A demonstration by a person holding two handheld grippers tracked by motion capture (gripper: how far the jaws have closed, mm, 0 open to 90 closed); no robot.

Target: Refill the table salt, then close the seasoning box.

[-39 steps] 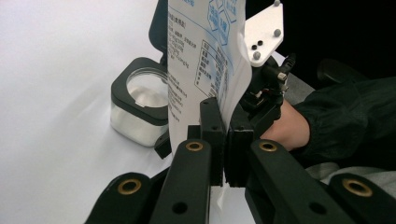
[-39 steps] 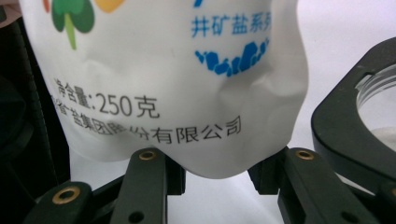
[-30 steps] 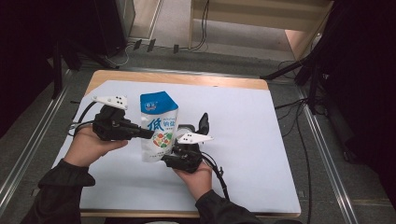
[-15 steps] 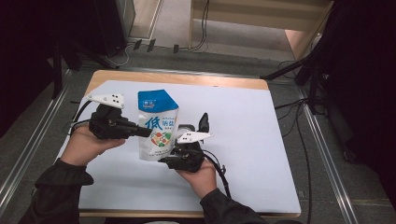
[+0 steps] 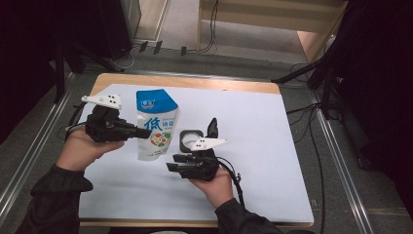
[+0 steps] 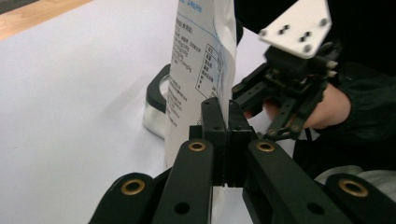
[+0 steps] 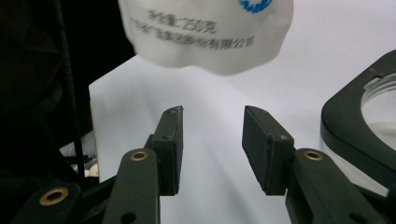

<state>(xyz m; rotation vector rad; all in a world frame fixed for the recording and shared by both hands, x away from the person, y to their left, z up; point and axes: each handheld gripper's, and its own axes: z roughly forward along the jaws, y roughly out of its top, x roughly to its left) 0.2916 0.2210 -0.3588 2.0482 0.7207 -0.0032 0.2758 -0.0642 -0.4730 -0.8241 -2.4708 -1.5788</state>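
White paper covers most of the tabletop point(image 5: 272, 146), with bare wood showing along its far edge. A person sits at the near edge, forearms in dark sleeves, holding one claw in each hand.

Left claw point(image 5: 139, 132) sits toward the left edge of the tabletop and points right. Its jaws are pressed tight together on the side edge of a pouch point(image 5: 155, 124), pinching the thin seam, as the left gripper view shows close up point(image 6: 201, 70). The pouch is white with a blue top, large blue characters and a colourful picture low on its front. It hangs upright in that grip, near the middle of the tabletop's left half; the right gripper view shows its rounded bottom point(image 7: 210, 42) lifted clear of the paper.

Right claw point(image 5: 176, 163) lies nearer the near edge, just right of and below the pouch, pointing left. Its jaws stand apart with nothing between them point(image 7: 212, 149), and they have just been opening a little. The pouch's bottom hangs just above and beyond their tips, not touching.

A small container with a black squarish rim and clear body point(image 5: 190, 139) stands on the paper just right of the pouch and just beyond the right claw.
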